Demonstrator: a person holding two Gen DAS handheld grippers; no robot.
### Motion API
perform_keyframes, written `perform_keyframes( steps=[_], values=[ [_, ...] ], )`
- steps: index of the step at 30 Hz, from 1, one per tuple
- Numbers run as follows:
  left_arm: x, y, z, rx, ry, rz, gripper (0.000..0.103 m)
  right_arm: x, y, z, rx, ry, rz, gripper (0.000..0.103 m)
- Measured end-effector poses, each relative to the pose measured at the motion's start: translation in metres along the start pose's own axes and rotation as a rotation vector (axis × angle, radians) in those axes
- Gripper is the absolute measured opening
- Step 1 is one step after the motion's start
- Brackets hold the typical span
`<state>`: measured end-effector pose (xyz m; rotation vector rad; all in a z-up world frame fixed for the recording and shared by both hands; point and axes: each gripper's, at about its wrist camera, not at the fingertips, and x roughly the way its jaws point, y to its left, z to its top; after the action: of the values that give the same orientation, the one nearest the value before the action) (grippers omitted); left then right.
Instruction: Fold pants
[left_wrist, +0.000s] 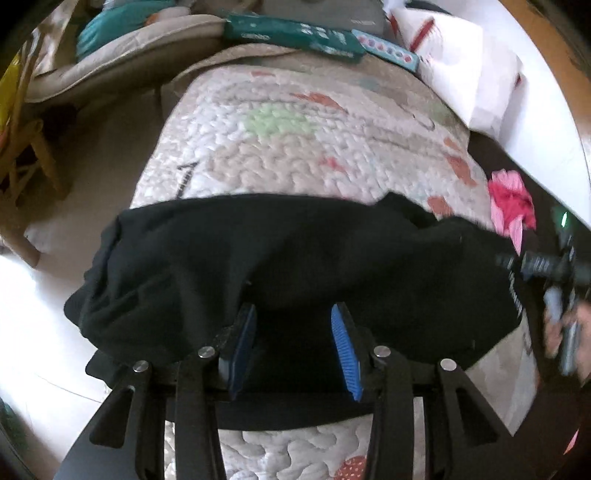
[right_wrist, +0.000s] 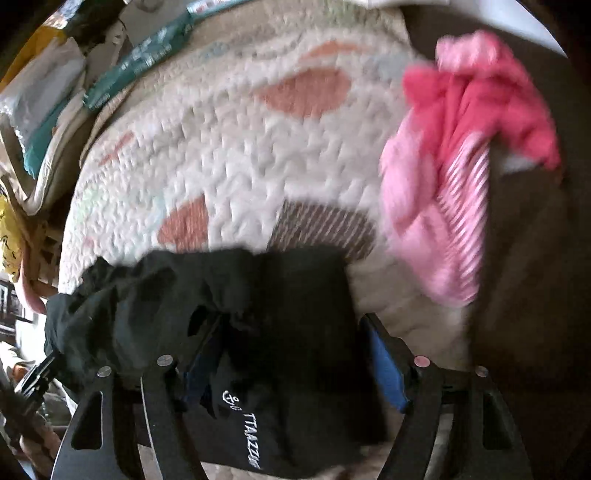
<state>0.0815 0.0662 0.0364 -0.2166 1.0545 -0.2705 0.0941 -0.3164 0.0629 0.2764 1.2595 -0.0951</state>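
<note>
Black pants (right_wrist: 288, 332) – white embroidered "TTAAZZ…", rest unreadable – both hand-held grippers (left_wrist: 293, 347) (right_wrist: 295, 365) agape over fabric

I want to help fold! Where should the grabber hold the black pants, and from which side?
Probably the near edge of the black pants, from the near side, about where the left gripper sits with its jaws apart. That edge runs straight across the quilt; the far left end is bunched, so harder to pinch cleanly.
</note>
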Motion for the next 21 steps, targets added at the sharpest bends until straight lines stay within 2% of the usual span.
perform_keyframes(
  steps=[1, 2, 3, 4, 6, 8, 10, 12, 13, 17, 19, 21],
  values=[
    [-0.002, 0.004, 0.002, -0.022, -0.012, -0.006, 0.041, 0.007, 0.002, -0.006, -0.006, 0.007, -0.018, 0.084],
    [-0.004, 0.006, 0.004, -0.038, -0.023, -0.006, 0.041, 0.008, 0.009, -0.011, -0.046, -0.010, -0.055, 0.077],
    [-0.007, 0.009, 0.006, -0.056, -0.039, 0.001, 0.041, 0.006, 0.015, -0.011, -0.083, -0.014, -0.076, 0.064],
    [-0.009, 0.012, 0.009, -0.067, -0.050, 0.012, 0.041, 0.001, 0.023, -0.013, -0.116, -0.023, -0.078, 0.039],
    [-0.014, 0.022, 0.012, -0.105, -0.073, 0.061, 0.041, -0.011, 0.030, -0.012, -0.140, -0.043, -0.107, 0.033],
    [-0.015, 0.035, 0.013, -0.156, -0.079, 0.077, 0.041, -0.020, 0.032, -0.010, -0.154, -0.060, -0.188, 0.029],
    [-0.017, 0.053, 0.012, -0.235, -0.081, 0.085, 0.041, -0.025, 0.026, -0.006, -0.152, -0.074, -0.272, 0.029],
    [-0.017, 0.067, 0.012, -0.300, -0.081, 0.075, 0.041, -0.029, 0.013, -0.002, -0.128, -0.072, -0.319, 0.029],
    [-0.018, 0.073, 0.012, -0.333, -0.082, 0.079, 0.041, -0.031, 0.007, -0.001, -0.114, -0.069, -0.339, 0.033],
    [-0.027, 0.090, 0.010, -0.403, -0.114, 0.130, 0.041, -0.034, 0.004, -0.003, -0.132, -0.080, -0.464, 0.057],
    [-0.035, 0.098, 0.009, -0.434, -0.139, 0.147, 0.041, -0.033, 0.010, -0.005, -0.168, -0.097, -0.531, 0.065],
    [-0.040, 0.106, 0.007, -0.466, -0.156, 0.168, 0.041, -0.030, 0.014, -0.005, -0.195, -0.097, -0.562, 0.075]
  ],
)
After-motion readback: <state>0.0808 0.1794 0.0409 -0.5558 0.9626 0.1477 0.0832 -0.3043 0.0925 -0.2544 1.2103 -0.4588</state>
